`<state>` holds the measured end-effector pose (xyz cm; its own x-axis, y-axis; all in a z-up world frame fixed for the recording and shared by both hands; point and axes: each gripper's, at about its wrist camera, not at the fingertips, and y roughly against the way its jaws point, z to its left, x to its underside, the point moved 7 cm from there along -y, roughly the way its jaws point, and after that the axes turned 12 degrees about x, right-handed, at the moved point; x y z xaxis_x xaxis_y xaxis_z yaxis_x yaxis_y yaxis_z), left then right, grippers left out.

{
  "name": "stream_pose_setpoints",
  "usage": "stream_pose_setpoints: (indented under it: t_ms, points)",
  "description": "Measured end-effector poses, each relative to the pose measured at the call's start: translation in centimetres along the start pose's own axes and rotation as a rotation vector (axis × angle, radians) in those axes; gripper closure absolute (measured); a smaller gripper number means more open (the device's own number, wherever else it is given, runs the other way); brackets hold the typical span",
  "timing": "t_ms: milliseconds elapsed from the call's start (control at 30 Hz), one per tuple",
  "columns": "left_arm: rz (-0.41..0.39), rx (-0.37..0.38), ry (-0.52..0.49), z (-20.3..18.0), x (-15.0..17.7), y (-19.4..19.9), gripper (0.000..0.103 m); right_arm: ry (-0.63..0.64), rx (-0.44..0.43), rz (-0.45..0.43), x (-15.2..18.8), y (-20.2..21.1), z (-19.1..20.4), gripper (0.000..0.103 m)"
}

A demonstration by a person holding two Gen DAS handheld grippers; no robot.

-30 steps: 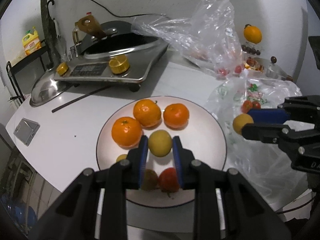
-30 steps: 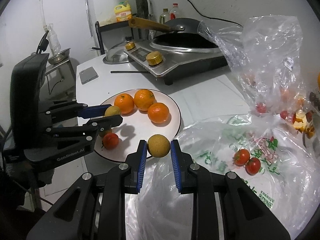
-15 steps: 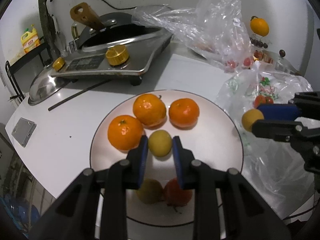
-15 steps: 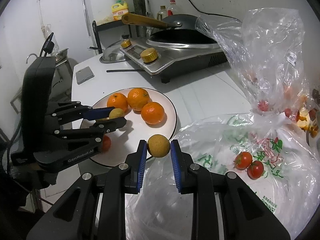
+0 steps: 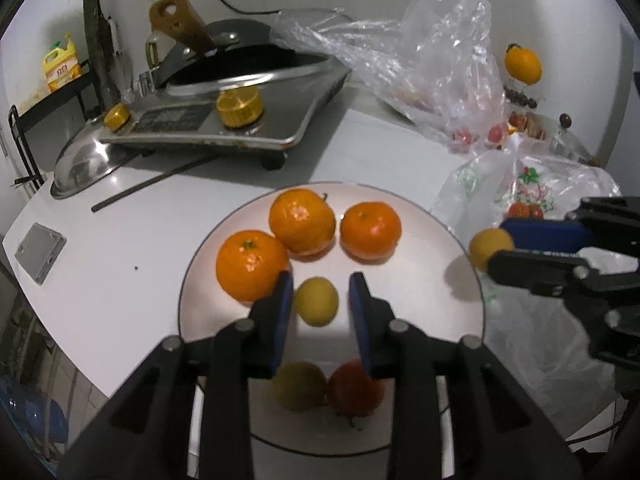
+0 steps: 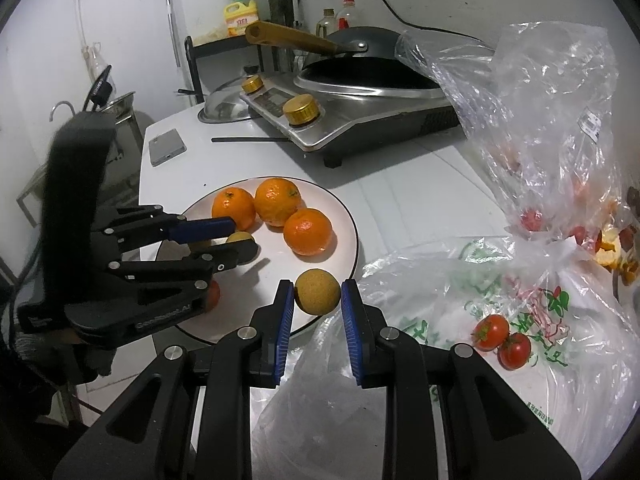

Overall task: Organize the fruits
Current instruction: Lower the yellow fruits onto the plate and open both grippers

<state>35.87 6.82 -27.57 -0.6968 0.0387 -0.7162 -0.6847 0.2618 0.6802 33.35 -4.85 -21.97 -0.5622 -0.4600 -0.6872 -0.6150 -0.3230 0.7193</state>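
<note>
A white plate (image 5: 420, 220) holds three oranges (image 5: 302, 220), a small yellow fruit (image 5: 316, 301), another yellow fruit (image 5: 298, 386) and a tomato (image 5: 354, 390). My left gripper (image 5: 320, 300) is open, its blue pads apart on either side of the small yellow fruit lying on the plate. My right gripper (image 6: 317, 298) is shut on a yellow-brown round fruit (image 6: 317, 292) above the plate's near edge (image 6: 352, 236). It also shows in the left wrist view (image 5: 490, 248).
An induction cooker with a wok (image 5: 240, 92) stands behind the plate. Clear plastic bags (image 6: 540, 120) lie to the right, one with two tomatoes (image 6: 502, 340). A phone (image 6: 167, 151), a pot lid (image 5: 80, 164) and a chopstick (image 5: 152, 184) lie on the white counter.
My left gripper has lowered toward the plate and opened, letting the small yellow fruit rest on the plate. My right gripper with its fruit has edged closer to the plate.
</note>
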Motion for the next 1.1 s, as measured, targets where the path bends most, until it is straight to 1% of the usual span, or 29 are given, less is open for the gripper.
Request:
stream_pose_setpoints:
  t_ms: [200, 467, 733, 933, 1100]
  points:
    - [-0.051, 0.011, -0.009, -0.2, -0.4, 2.5, 0.072, 0.014, 0.007, -0.002, -0.5, 0.0, 0.8, 0.077]
    - [-0.078, -0.003, 0.023, 1.8, 0.7, 4.8, 0.072, 0.042, -0.005, 0.01, -1.2, -0.9, 2.9, 0.077]
    - [-0.085, -0.007, 0.048, 3.8, 1.7, 5.7, 0.072, 0.042, -0.003, 0.04, -1.6, -3.1, 4.8, 0.077]
    - [-0.114, 0.03, 0.063, 4.7, 1.8, 6.3, 0.072, 0.03, 0.006, 0.065, -1.9, -4.6, 5.3, 0.077]
    - [-0.119, 0.039, 0.065, 5.0, 1.8, 6.3, 0.072, 0.027, 0.013, 0.081, -1.8, -5.3, 5.6, 0.077]
